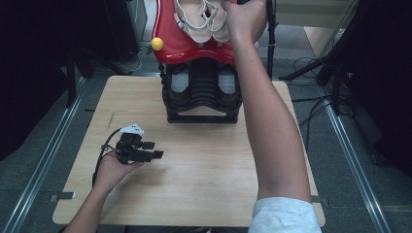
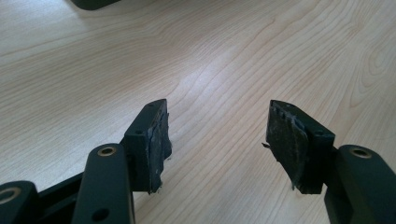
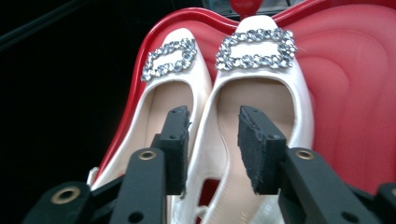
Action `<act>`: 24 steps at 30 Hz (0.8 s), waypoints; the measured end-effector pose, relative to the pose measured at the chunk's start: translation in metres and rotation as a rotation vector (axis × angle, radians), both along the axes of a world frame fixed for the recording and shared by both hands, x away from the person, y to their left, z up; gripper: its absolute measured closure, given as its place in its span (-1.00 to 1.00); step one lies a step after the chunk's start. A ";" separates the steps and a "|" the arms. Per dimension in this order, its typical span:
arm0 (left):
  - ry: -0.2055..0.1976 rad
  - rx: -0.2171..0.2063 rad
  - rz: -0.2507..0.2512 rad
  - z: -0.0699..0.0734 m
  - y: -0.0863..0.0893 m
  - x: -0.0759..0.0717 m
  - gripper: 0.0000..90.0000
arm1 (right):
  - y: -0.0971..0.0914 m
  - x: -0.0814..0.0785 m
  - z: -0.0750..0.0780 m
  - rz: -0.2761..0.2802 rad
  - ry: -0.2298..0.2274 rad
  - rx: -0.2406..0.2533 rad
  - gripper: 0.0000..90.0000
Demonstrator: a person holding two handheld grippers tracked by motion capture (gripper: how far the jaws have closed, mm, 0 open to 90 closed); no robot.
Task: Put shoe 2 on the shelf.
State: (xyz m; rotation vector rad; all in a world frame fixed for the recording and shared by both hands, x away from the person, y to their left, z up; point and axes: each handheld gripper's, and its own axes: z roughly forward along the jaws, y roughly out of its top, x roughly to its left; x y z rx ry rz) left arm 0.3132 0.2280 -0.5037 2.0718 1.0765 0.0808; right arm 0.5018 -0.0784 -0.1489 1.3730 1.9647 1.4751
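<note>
While our left gripper [image 1: 145, 149] idles near us on the table [image 1: 204, 174], jaws apart and empty so it stays clear of the work, we stretch the right hand [image 1: 246, 19] far across to the red tray [image 3: 355, 84] atop the black rack [image 1: 201, 97]. Our right gripper [image 3: 212, 144] stands half open there, pads straddling the adjoining rims of the white buckled shoes [image 3: 243, 93] without pressing, seemingly letting the pair sit side by side.

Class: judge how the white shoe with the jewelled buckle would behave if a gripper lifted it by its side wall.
The white shoe looks thin-walled and open-backed, so probably light, with a wall that may flex. Its smooth surface might slip between the pads. The buckle could shed stones if knocked.
</note>
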 end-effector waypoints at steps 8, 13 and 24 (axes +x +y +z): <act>0.003 0.008 -0.016 0.000 -0.004 0.005 -0.12 | -0.017 -0.003 -0.008 0.053 0.012 0.019 0.16; 0.002 0.012 -0.025 0.000 -0.007 0.007 -0.12 | -0.026 -0.006 -0.009 0.053 0.004 0.025 0.09; -0.004 0.007 -0.031 0.000 -0.009 0.009 -0.12 | -0.055 -0.010 -0.013 0.016 0.003 0.015 0.05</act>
